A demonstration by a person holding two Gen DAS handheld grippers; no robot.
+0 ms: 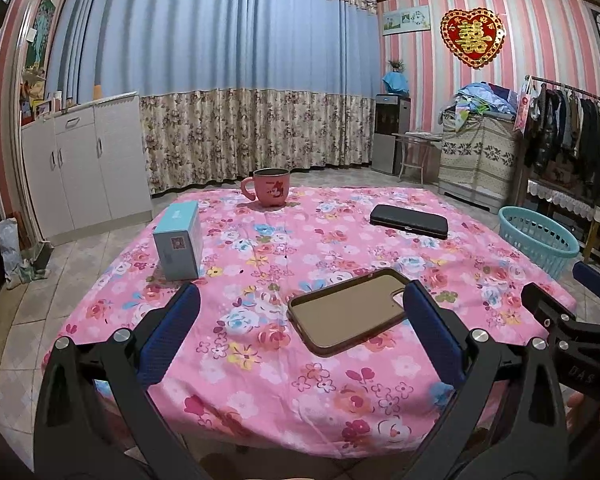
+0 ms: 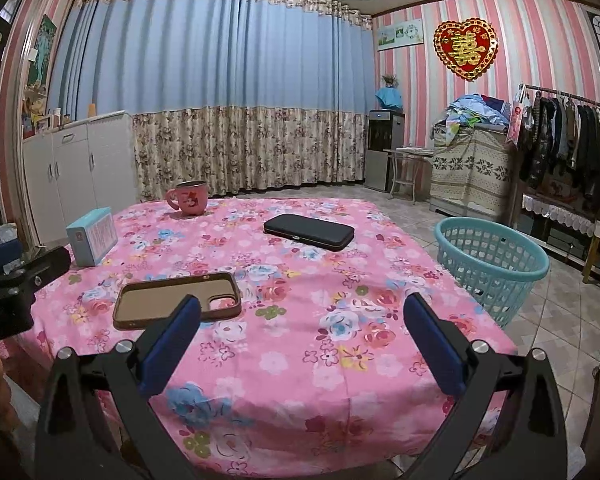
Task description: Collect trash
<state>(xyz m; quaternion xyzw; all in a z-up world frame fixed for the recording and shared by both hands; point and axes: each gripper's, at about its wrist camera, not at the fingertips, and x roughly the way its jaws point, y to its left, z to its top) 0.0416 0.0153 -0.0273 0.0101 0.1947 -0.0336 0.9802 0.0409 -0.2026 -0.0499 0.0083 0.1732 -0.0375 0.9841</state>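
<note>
Both grippers, left gripper [image 1: 300, 308] and right gripper [image 2: 300, 316], hang wide open and empty above the worktop [image 2: 284, 360]. The phone case [image 2: 176, 300], box [image 2: 92, 234] and dark case [image 2: 310, 231] lie untouched; the basket [image 2: 496, 276] stands on the floor beside, presumably to receive discards.

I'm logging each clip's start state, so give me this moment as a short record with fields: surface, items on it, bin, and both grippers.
surface: table under a pink floral cloth
items: blue box, pink mug, black case, brown phone case lying inside up
bin: teal basket on the floor to the right of the table; nothing visible in it
left gripper: open, holding nothing, low over the near edge
right gripper: open, holding nothing
task state: nothing picked up yet
</note>
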